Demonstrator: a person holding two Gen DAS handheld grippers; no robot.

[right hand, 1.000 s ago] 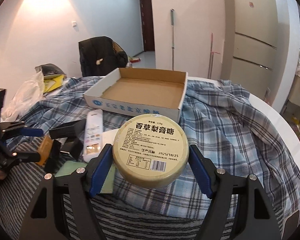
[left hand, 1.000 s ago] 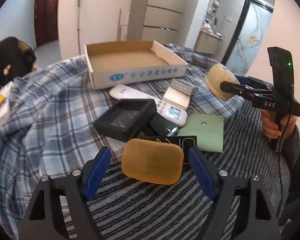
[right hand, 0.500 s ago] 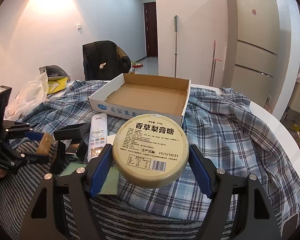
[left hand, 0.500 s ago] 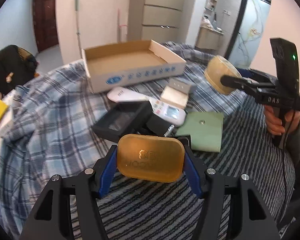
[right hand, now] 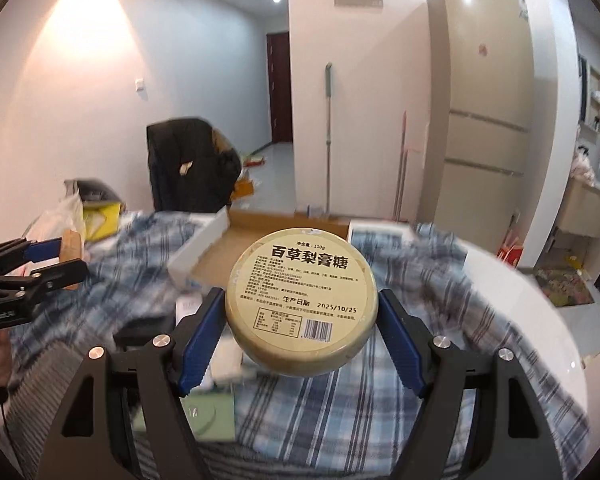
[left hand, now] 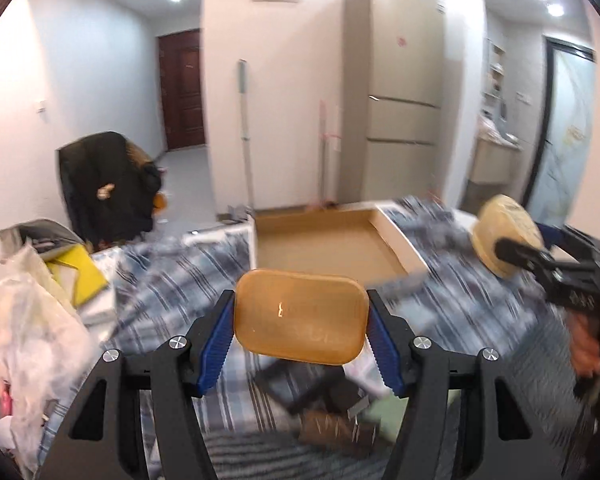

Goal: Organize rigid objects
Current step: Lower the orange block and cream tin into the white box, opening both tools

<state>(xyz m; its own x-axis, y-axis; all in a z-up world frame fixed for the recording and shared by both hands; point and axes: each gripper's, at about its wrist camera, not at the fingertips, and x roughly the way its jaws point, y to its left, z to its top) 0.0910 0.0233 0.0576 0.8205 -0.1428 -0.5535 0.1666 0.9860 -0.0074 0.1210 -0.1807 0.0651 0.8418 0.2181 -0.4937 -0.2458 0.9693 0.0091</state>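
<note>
Both loads are lifted and the carry to the cardboard tray (left hand: 324,240) looks under way. The left hand-held gripper (left hand: 300,320), whose jaws have just been closing, is clamped on an amber soap-like block (left hand: 300,316) at centre frame. The right hand-held gripper (right hand: 302,312) is clamped on a round candy tin (right hand: 302,300). Next, each needs lowering into the tray before release. The desk (right hand: 500,280) carries a plaid cloth (left hand: 172,280); a fridge (right hand: 484,120) stands at upper right.

left claw (left hand: 300,322) gripped amber case (left hand: 301,316), both raised

Cardboard tray (left hand: 324,240) on plaid cloth (left hand: 172,280); fridge (left hand: 404,92) behind; bags (left hand: 32,332) left.
</note>
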